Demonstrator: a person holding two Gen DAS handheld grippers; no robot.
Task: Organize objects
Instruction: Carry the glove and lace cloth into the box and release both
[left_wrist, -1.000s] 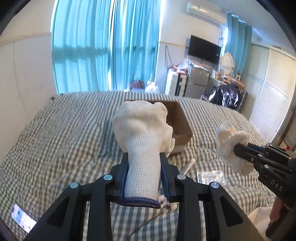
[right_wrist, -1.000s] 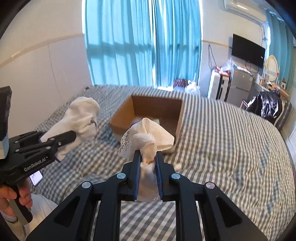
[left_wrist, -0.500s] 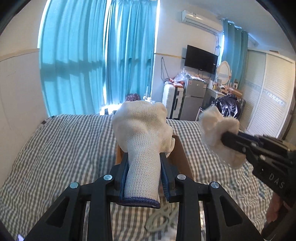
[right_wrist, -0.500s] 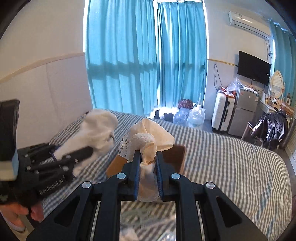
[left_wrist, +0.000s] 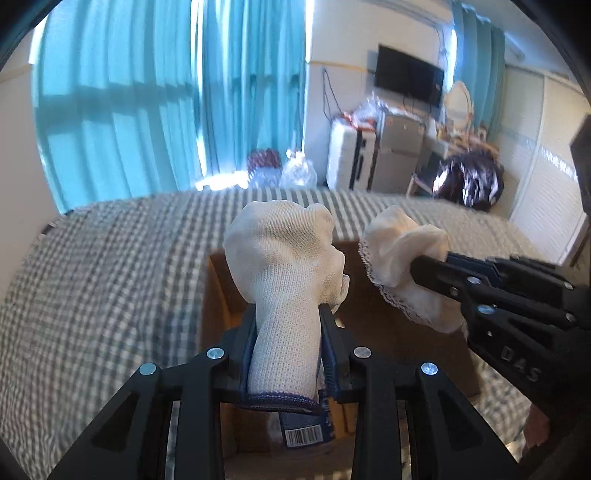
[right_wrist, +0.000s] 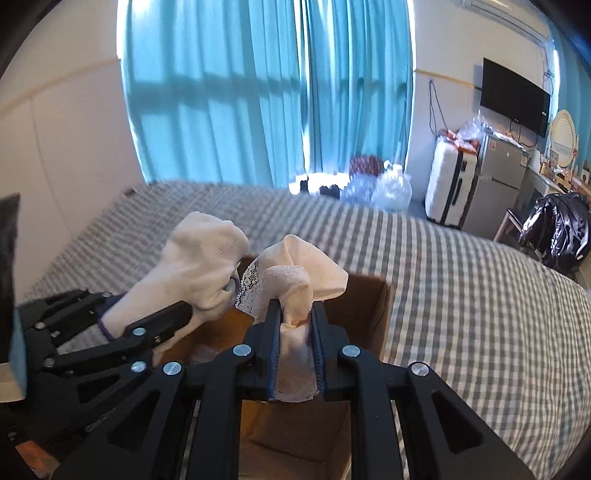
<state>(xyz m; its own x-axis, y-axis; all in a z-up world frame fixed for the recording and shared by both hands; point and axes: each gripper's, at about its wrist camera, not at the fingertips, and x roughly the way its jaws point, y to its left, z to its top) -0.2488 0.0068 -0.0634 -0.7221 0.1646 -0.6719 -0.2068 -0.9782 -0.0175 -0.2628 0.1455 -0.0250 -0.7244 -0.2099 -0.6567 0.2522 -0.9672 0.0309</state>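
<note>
My left gripper (left_wrist: 286, 314) is shut on a white knit glove (left_wrist: 284, 266) with a dark blue cuff and holds it upright over the open cardboard box (left_wrist: 391, 332). My right gripper (right_wrist: 294, 308) is shut on a cream lace-edged cloth (right_wrist: 295, 273), also over the box (right_wrist: 373, 306). The two grippers are side by side: the right one with its cloth (left_wrist: 402, 254) shows at the right of the left wrist view, the left one with the glove (right_wrist: 199, 266) at the left of the right wrist view. A barcoded item (left_wrist: 306, 432) lies inside the box.
The box stands on a bed with a grey checked sheet (right_wrist: 461, 295). Teal curtains (right_wrist: 258, 92) hang behind the bed. A white suitcase (right_wrist: 448, 184), a small fridge (right_wrist: 495, 181) and a black bag on a chair (right_wrist: 554, 229) stand at the far right.
Both grippers have moved forward and tilted down, and now hang over the open box with their loads still gripped. They stand closer together than before.
</note>
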